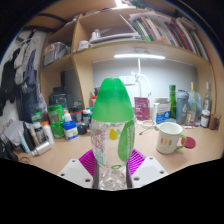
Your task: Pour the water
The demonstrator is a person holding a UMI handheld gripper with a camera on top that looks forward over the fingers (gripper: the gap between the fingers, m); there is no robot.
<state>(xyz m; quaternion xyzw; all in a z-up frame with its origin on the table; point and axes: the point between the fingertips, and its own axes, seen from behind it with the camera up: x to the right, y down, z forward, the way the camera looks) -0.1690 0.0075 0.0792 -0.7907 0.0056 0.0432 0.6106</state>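
Clear bottle (113, 135) with green cap pinched upright in claw (112, 165), pink pads pressed on both sides. Bottle held above tabletop (150, 160) edge; white mug (169, 137) right of bottle. Step judged: carry toward mug. Next: bottle tilted over mug rim.
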